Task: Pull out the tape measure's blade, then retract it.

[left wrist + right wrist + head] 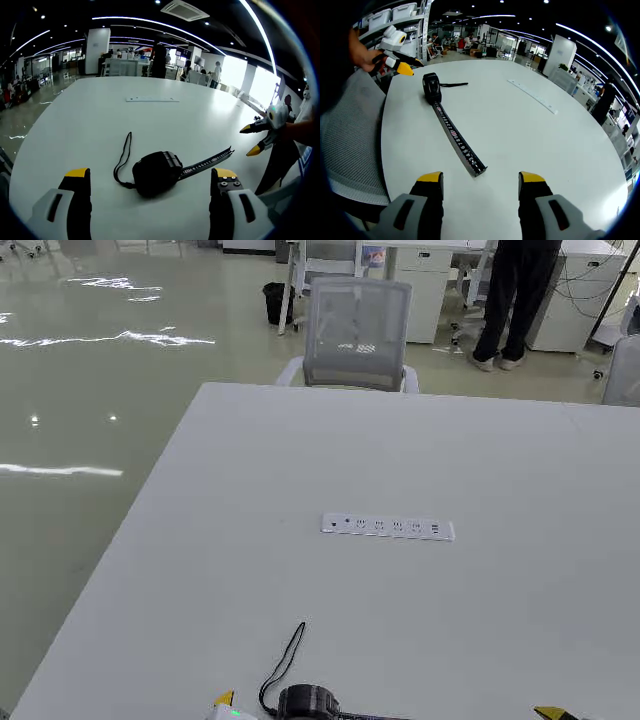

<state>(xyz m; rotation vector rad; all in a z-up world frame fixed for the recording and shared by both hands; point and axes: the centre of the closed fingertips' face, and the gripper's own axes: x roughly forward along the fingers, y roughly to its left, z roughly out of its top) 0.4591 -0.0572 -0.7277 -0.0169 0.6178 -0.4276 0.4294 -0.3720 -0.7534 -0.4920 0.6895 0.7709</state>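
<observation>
The left gripper [151, 173] hangs spread and empty just short of the tape measure's black case [431, 84], which lies near the edge of the white counter [520, 130]. From the case the blade [455, 135] lies drawn out flat. Its hook end is just ahead of the right gripper [481, 177], which is likewise spread and empty. Pulling out looks done, so retracting comes next. That likely calls for steadying the case and then freeing or guiding the blade home.

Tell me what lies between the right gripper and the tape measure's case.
In the right gripper view, the pulled-out blade stretches from the case toward the right gripper, on the white table.
</observation>
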